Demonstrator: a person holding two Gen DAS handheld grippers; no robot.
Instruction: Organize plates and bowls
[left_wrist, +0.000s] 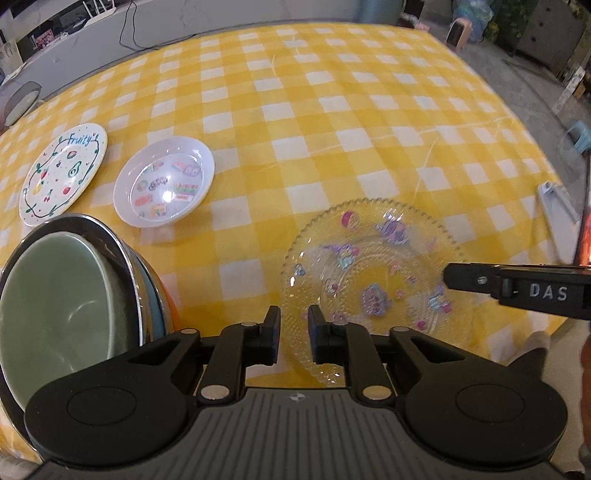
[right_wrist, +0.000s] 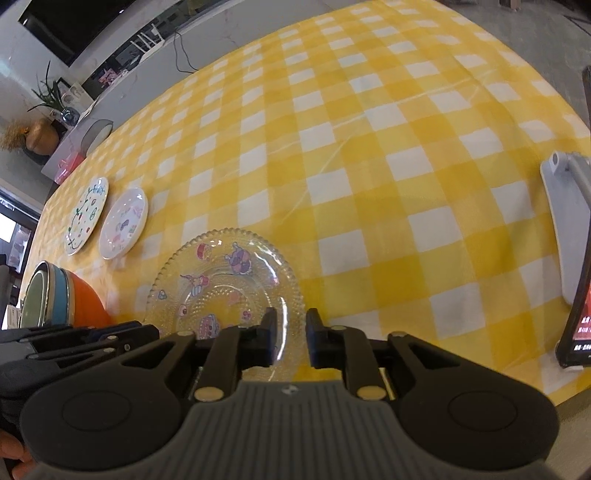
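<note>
On a yellow checked tablecloth (left_wrist: 332, 122), bowls (left_wrist: 55, 302) sit nested at nine o'clock; three plates remain unstacked. Both the left gripper (left_wrist: 293, 325) and right gripper (right_wrist: 291, 328), slightly spread, hover empty over the glass plate (left_wrist: 373, 273) at centre.

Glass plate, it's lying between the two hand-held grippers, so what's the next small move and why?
Probably close the right hand-held gripper on the near rim of the glass plate. Its jaws stand apart with nothing pressed between them, the plate lies flat on the tablecloth, and two other plates wait to the left for stacking.
</note>
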